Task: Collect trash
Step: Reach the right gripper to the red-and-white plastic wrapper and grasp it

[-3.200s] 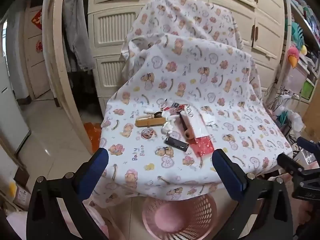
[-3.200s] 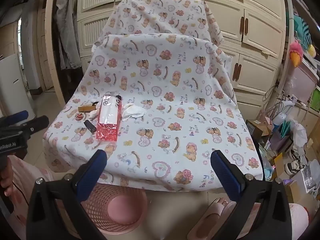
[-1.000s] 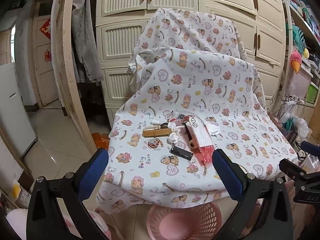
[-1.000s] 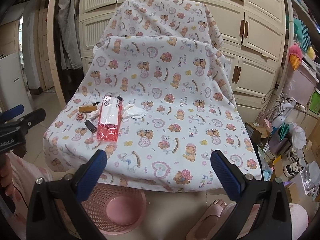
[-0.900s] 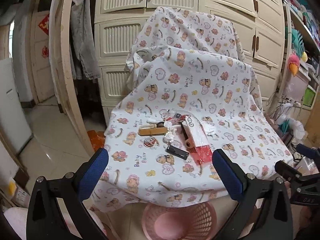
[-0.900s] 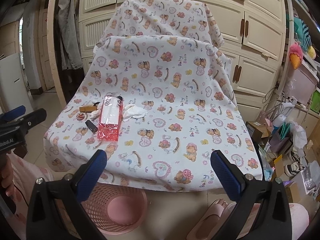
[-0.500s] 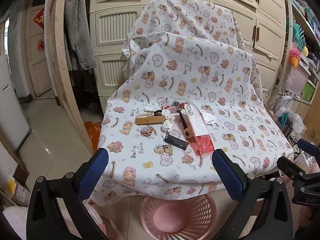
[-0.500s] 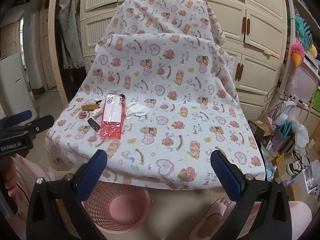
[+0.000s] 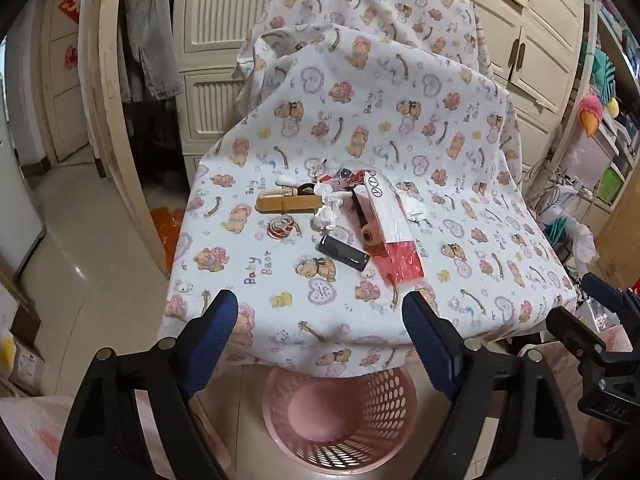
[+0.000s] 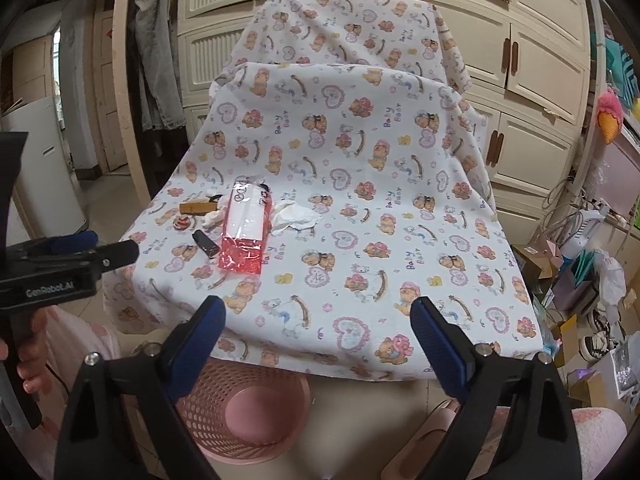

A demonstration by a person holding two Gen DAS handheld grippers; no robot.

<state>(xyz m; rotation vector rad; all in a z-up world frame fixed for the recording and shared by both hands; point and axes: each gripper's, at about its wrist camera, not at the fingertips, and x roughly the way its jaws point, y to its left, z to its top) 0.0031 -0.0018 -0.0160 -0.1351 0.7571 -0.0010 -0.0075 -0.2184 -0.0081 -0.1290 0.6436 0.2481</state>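
Observation:
Trash lies in a cluster on the bear-print cloth: a red and clear plastic wrapper, crumpled white tissue, a small black tube, a brown roll and a wooden brush. The pink mesh basket stands on the floor under the cloth's front edge. My left gripper hovers in front of the cluster, over the basket; its jaws are closing with nothing between them. My right gripper hangs further right, jaws also closing on nothing.
Cream cupboards stand behind the covered furniture. A curved wooden frame and hanging clothes are at the left. Boxes, bags and cables crowd the floor at the right. A hand holds the left gripper's handle.
The left gripper has tipped downward, so the basket shows more fully. Both grippers' jaws have narrowed a little. The trash has not moved.

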